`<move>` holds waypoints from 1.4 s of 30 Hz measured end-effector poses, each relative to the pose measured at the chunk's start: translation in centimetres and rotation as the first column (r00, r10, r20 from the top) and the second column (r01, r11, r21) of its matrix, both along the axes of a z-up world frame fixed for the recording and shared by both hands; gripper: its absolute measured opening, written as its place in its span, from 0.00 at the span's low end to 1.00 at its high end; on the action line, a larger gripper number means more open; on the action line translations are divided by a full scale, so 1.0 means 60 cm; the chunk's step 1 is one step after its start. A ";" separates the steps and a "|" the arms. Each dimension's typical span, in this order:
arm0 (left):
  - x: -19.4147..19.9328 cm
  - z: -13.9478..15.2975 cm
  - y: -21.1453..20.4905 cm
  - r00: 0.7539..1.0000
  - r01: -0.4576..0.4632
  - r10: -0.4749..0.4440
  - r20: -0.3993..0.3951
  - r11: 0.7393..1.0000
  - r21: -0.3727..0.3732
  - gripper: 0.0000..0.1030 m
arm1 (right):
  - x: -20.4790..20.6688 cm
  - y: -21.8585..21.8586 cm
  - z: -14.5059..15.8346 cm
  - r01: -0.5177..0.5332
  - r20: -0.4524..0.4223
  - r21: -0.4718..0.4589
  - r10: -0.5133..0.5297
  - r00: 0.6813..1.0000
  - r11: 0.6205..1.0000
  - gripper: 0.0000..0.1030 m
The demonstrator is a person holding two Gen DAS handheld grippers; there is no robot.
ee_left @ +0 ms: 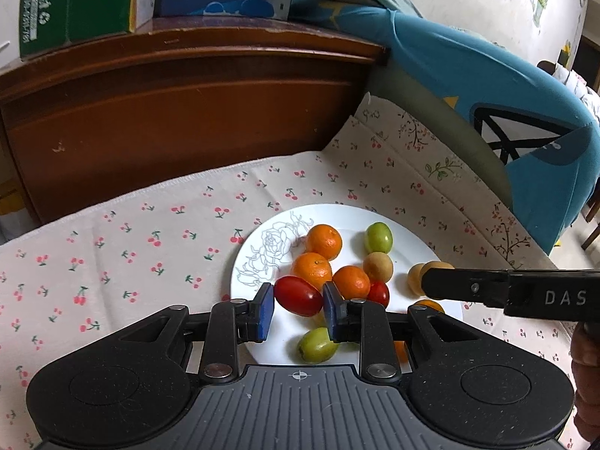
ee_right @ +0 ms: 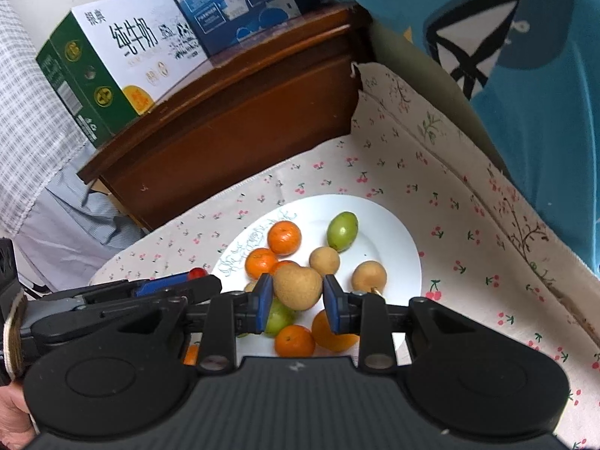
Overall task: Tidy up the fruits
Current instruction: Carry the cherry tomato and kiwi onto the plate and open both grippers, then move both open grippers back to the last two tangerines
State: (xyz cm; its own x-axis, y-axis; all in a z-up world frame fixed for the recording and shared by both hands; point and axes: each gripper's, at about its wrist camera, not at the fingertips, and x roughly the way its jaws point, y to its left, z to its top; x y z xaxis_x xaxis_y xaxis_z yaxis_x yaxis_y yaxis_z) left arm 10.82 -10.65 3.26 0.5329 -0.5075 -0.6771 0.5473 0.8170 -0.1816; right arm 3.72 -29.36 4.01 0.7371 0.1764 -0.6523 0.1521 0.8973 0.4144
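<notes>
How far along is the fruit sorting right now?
Done: oranges, green fruits and tan ones already lie on the white plate. In hand: the left hand-held gripper grips a red tomato; the right hand-held gripper grips a tan fruit. Left: setting both down.

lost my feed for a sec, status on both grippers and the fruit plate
Left gripper shut on red tomato. Right gripper shut on tan fruit. Both over the white plate, already crowded with oranges and green fruit. Grippers close side by side.

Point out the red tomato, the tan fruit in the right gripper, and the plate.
red tomato (ee_left: 298,296), left wrist view, its middle.
tan fruit (ee_right: 297,287), right wrist view, its middle.
plate (ee_right: 390,232), right wrist view, bare rim.
</notes>
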 end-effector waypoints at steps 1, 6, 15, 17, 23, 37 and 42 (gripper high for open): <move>0.001 -0.001 -0.002 1.000 0.001 -0.001 0.001 1.000 -0.003 0.25 | 0.001 0.000 -0.002 0.004 -0.002 -0.004 -0.004 1.000 1.000 0.28; 0.002 0.002 -0.007 1.000 -0.006 0.006 0.000 1.000 -0.009 0.27 | 0.004 -0.005 -0.004 0.018 0.004 -0.003 -0.018 1.000 1.000 0.30; -0.012 0.062 0.019 0.993 -0.092 0.095 0.070 0.995 -0.034 0.72 | -0.001 -0.011 0.011 0.028 0.038 0.023 -0.029 0.999 0.999 0.30; -0.014 0.072 0.029 0.992 -0.108 0.110 0.058 0.993 -0.036 0.77 | -0.004 -0.006 0.015 0.017 0.045 0.026 -0.018 0.999 1.000 0.31; -0.036 0.091 0.062 0.987 -0.149 0.150 0.067 0.989 -0.007 0.82 | -0.017 0.016 0.021 -0.029 0.056 0.024 0.027 0.998 0.999 0.31; -0.078 0.083 0.120 0.970 -0.241 0.236 0.059 0.962 0.128 0.86 | -0.054 0.077 0.008 -0.110 0.027 0.052 0.108 0.994 0.993 0.31; -0.091 0.084 0.142 0.957 -0.291 0.286 0.057 0.943 0.160 0.86 | -0.072 0.100 -0.011 -0.128 0.000 0.071 0.128 0.992 0.989 0.31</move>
State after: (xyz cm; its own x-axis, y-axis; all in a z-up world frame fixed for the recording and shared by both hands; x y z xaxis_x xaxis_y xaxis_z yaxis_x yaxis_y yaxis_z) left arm 5.37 -2.12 8.27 0.6632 -0.2115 -0.7179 0.2871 0.9577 -0.0169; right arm -0.63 -23.36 3.36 0.7029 0.3149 -0.6378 0.0400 0.8778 0.4774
